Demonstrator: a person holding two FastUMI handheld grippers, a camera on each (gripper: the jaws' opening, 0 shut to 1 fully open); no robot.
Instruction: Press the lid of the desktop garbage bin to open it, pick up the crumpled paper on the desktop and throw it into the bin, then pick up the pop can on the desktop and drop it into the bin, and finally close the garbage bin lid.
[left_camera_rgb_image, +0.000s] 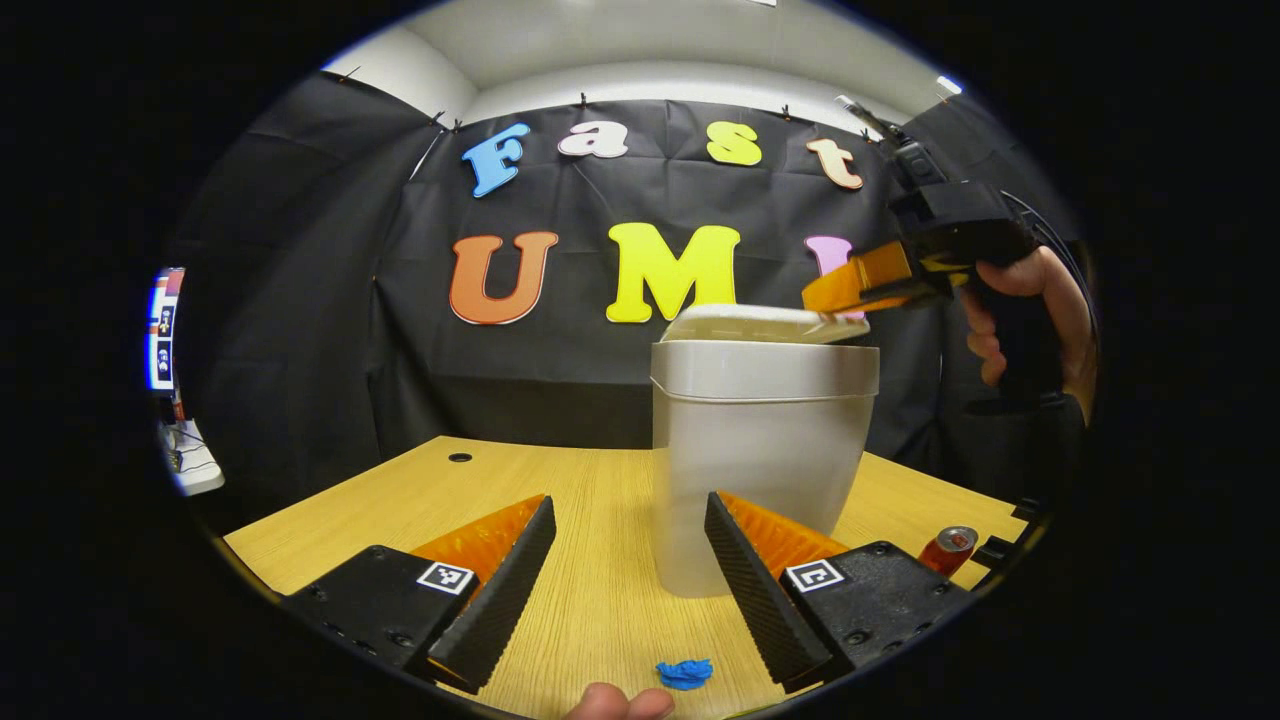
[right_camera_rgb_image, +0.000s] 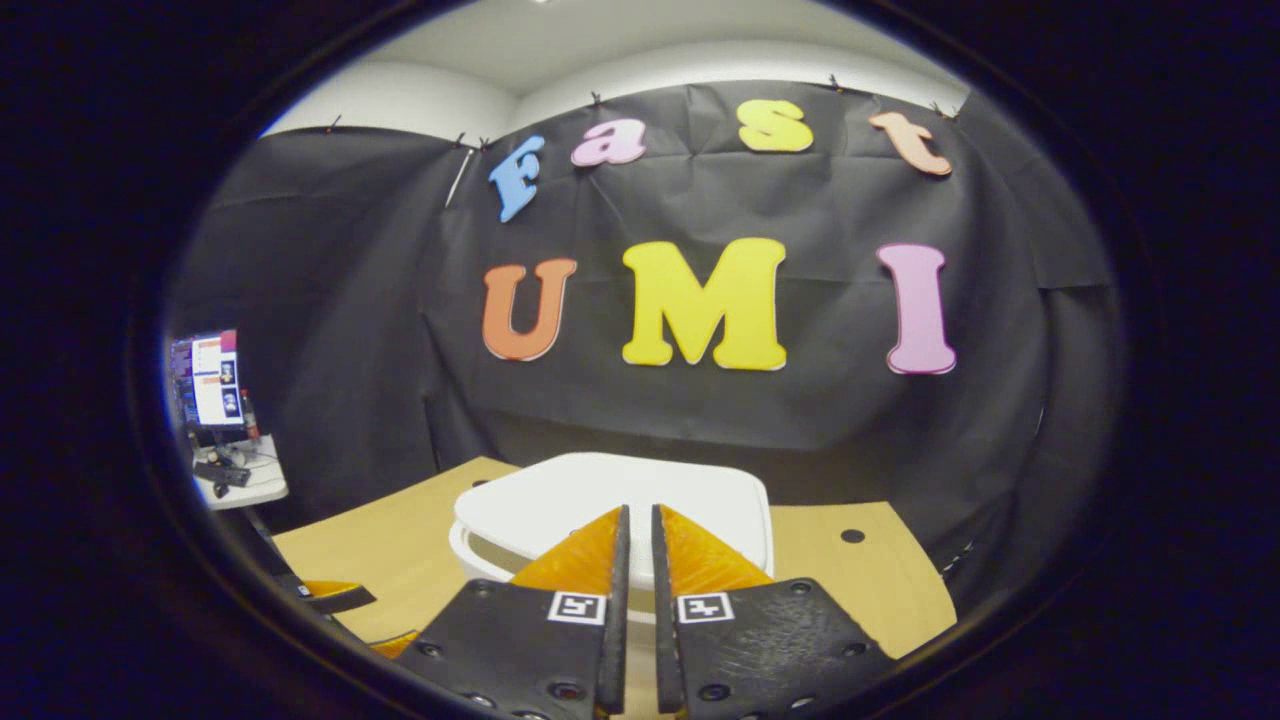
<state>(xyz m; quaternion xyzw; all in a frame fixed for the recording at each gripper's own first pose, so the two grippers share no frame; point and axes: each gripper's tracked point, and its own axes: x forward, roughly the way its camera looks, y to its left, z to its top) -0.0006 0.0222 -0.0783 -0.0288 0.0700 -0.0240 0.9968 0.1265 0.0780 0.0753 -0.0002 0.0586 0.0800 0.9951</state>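
Bin lid (right_camera_rgb_image: 610, 492) sits under the pressed-together right gripper (right_camera_rgb_image: 636, 525); left gripper (left_camera_rgb_image: 630, 520) spread before the white garbage bin (left_camera_rgb_image: 762, 450); no readable labels.

One white garbage bin (left_camera_rgb_image: 765, 450) stands on the tabletop (left_camera_rgb_image: 590, 560), carrying one lid (left_camera_rgb_image: 765, 325). Beside the bin's base lies one red pop can (left_camera_rgb_image: 947, 549); in front of the bin lies one blue crumpled paper (left_camera_rgb_image: 685, 673). Two claws: left claw (left_camera_rgb_image: 628, 520), right claw (right_camera_rgb_image: 636, 520)

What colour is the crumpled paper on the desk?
Blue. The crumpled paper shows best in the left gripper view.
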